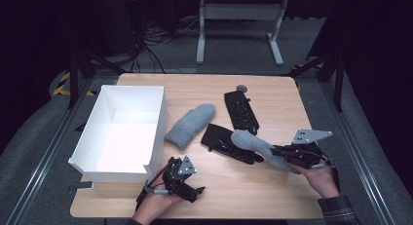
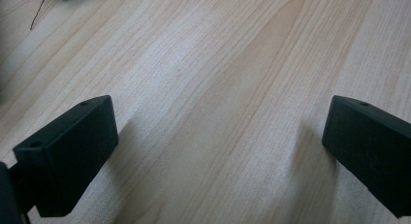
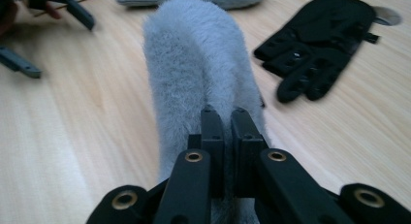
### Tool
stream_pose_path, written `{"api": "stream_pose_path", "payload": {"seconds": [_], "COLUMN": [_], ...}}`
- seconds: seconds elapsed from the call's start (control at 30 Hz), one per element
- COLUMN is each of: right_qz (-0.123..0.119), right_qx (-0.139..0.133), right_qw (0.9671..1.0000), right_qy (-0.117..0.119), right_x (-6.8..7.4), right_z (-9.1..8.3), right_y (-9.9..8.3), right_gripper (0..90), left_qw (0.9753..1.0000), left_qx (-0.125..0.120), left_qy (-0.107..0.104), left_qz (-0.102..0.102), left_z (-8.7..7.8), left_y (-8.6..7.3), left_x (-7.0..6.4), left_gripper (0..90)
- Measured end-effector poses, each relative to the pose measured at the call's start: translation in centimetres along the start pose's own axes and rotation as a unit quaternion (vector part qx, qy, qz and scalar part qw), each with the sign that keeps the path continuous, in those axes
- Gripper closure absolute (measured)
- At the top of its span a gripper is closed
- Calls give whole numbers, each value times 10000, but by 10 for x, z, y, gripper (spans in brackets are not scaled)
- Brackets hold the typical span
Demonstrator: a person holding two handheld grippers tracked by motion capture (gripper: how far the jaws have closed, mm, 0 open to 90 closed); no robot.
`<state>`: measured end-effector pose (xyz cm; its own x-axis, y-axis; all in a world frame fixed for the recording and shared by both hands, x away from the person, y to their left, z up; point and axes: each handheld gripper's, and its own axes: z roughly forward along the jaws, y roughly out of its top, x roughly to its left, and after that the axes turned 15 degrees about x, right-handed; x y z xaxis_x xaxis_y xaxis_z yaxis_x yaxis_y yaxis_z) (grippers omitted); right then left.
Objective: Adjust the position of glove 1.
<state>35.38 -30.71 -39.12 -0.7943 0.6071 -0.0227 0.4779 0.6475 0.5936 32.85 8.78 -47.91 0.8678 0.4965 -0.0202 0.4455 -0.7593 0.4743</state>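
1. Jaws first: my right gripper sits at the near right of the table, pinched nearly together on the cuff end of a grey fuzzy mitten. The right gripper view shows the two black jaws almost touching, with fleece bulging up past them.

2. My left gripper rests low at the near left, just beside the box, with its jaws spread wide and nothing between them; the left gripper view has bare pale wood in the gap.

3. I judge the held mitten to be light, soft and floppy. Its free end droops across a black glove, so it will sag and drag rather than keep its shape. The cuff looks like the sensible place to grip: thicker fabric, less likely to slip out.

4. Further in, a second grey mitten lies flat mid-table, close to the box's right wall; I can't tell whether it touches. Its surface looks knitted or felted, and its outline is rounded.

5. A second black glove lies further back, flat, smoother and thinner than the mittens, with perforated fingers visible in the right gripper view.

6. The white box stands on the left, open-topped, stiff-walled and empty.
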Motion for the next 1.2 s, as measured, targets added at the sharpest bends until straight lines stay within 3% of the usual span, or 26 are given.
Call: {"api": "stream_pose_path", "payload": {"seconds": [0.43, 0.67, 0.83, 0.93, 1.03, 1.1, 1.2], "right_qz": [-470, -677, -717, -740, -697, -659, -641], "right_qx": [161, 425, 725, 793, 765, 587, 523], "right_qw": [9979, 9952, 9922, 9908, 9908, 9921, 9930], "right_qy": [416, 566, 718, 808, 875, 888, 841], "right_x": [43, 66, 72, 74, 74, 72, 69], "right_z": [17, 36, 56, 62, 61, 56, 51], "right_y": [19, 30, 32, 32, 33, 33, 32], "right_gripper": [872, 869, 838, 709, 619, 572, 613], "left_qw": [10000, 10000, 10000, 10000, 10000, 10000, 10000], "left_qx": [-5, -5, 1, -1, 2, 0, 39], "left_qy": [-6, -5, 0, -2, 0, 1, 37], "left_qz": [1, 0, -1, -4, -3, -20, -64], "left_z": [0, 0, 0, 0, 0, 0, 0], "left_y": [0, 0, 0, 0, 0, 0, 1], "left_x": [0, 0, 0, 0, 0, 0, -2], "left_gripper": [0, 0, 0, 0, 0, 0, 0]}}
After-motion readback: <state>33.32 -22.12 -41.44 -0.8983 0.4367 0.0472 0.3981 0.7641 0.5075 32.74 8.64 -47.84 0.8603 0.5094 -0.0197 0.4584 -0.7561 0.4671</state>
